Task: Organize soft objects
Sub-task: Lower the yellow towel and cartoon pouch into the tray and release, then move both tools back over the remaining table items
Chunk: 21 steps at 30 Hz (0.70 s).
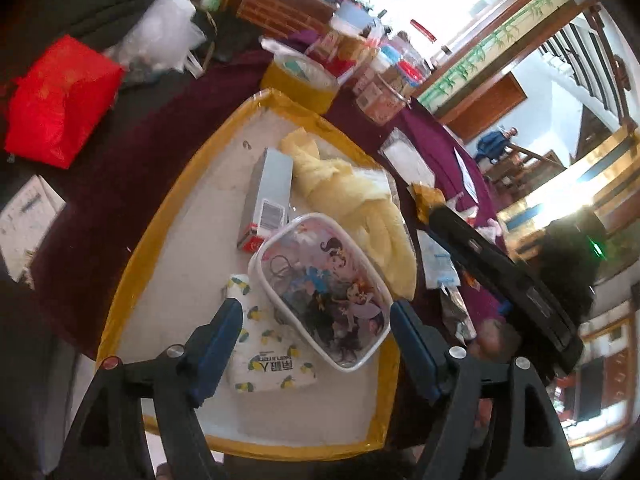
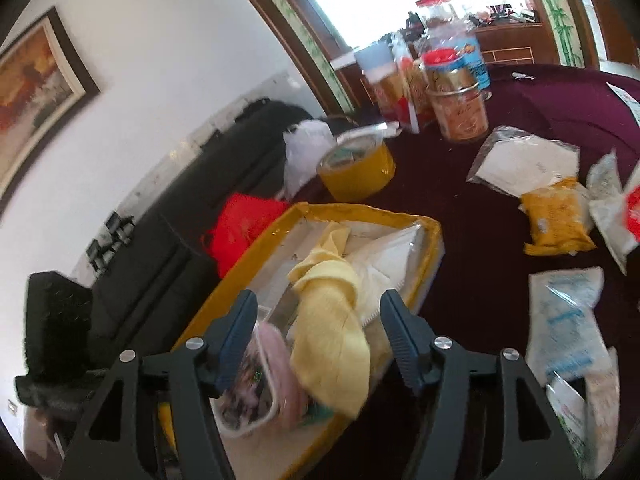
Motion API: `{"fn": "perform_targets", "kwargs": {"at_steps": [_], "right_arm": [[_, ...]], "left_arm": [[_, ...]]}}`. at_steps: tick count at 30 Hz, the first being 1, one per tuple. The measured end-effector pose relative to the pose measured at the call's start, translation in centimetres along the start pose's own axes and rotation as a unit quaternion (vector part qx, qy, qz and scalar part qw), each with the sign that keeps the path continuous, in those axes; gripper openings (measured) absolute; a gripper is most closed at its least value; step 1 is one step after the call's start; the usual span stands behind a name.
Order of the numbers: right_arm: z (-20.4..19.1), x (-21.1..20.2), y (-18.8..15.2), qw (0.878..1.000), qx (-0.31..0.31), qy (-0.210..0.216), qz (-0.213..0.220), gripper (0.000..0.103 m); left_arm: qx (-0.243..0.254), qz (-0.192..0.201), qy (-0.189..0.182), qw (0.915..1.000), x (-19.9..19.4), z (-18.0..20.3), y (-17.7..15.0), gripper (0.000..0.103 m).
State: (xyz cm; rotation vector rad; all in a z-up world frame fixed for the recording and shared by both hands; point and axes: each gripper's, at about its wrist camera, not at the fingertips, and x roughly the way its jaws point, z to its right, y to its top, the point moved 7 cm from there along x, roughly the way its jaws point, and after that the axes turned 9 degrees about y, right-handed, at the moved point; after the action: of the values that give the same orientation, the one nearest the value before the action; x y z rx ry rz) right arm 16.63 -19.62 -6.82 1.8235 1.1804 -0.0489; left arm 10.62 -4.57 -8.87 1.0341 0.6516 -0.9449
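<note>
A shallow white tray with a yellow taped rim point(image 1: 168, 208) point(image 2: 240, 264) sits on the dark red tablecloth. In it lie a yellow cloth point(image 1: 352, 200) point(image 2: 332, 320), a clear cartoon-printed pouch point(image 1: 324, 292) point(image 2: 252, 384), a lemon-print tissue pack point(image 1: 268, 360) and a grey carton point(image 1: 268, 192). My left gripper point(image 1: 316, 320) is open and empty, just above the pouch. My right gripper point(image 2: 316, 320) is open and empty, its fingers on either side of the yellow cloth, above it.
A yellow tape roll point(image 1: 300, 80) point(image 2: 356, 168) and food jars point(image 2: 460, 112) stand behind the tray. Plastic packets point(image 2: 524, 160), a yellow snack bag point(image 2: 556, 216) and a blue-print pack point(image 2: 564, 320) lie right of it. A red bag point(image 1: 60, 100) lies on the left.
</note>
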Motion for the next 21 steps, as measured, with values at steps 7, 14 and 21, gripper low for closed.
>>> {"fn": "perform_targets", "kwargs": {"at_steps": [7,14,21], "right_arm": [[2.8,-7.8,-1.5,0.998,0.031,0.009,0.045,0.066],[8.5,-13.7,-3.7,0.994,0.086,-0.035,0.063,0.066],[11.7,-15.5,-5.3,0.991,0.106,-0.071,0.042,0.066]], "left_arm": [[0.031,0.069,0.025,0.9969,-1.7,4.4,0.1,0.089],[0.082,0.065,-0.003,0.9946,-0.7,10.9,-0.9,0.091],[0.122,0.037,-0.011,0.9918,1.1,14.9,-2.9,0.091]]}}
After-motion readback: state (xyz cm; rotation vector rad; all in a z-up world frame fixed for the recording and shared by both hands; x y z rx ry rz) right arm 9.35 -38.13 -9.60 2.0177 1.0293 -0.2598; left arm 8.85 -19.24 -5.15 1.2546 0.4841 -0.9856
